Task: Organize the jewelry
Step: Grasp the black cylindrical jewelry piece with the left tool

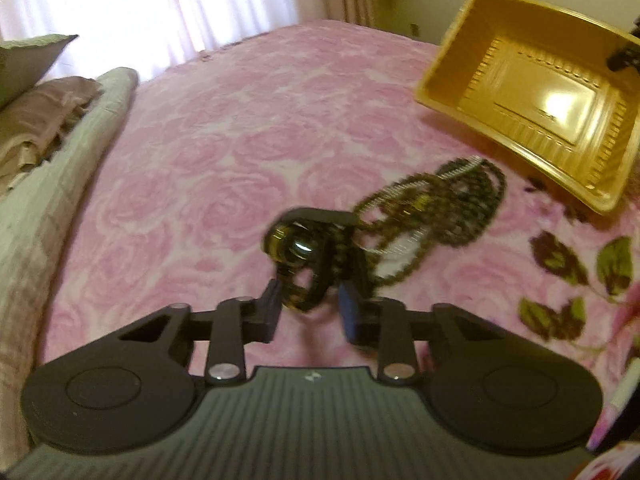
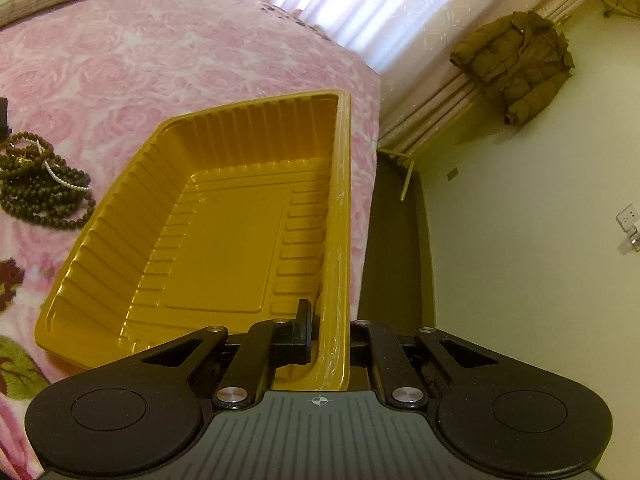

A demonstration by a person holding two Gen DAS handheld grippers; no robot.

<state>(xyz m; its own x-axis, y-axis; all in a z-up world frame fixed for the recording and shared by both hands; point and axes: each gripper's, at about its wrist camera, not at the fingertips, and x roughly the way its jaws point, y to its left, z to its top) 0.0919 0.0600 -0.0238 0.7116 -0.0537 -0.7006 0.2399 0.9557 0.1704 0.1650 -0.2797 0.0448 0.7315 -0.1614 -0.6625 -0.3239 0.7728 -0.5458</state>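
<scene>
A pile of dark beaded necklaces (image 1: 440, 208) with a white pearl strand lies on the pink rose blanket (image 1: 200, 152). My left gripper (image 1: 308, 308) stands at the pile's near end. A dark bead loop and a black piece with a shiny round part (image 1: 298, 246) fill the gap, and both pads seem to press on them; the picture is blurred. The gold plastic tray (image 2: 224, 236) is empty and tilted. My right gripper (image 2: 328, 320) is shut on its right wall, one finger (image 2: 304, 320) inside and the other hidden behind the rim. The bead pile (image 2: 40, 188) lies left of the tray.
Folded bedding and a pillow (image 1: 60, 152) line the bed's left side. The bed edge (image 2: 372, 152) drops just right of the tray to a dark strip. A brown jacket (image 2: 516, 68) hangs by the curtains (image 2: 360, 8).
</scene>
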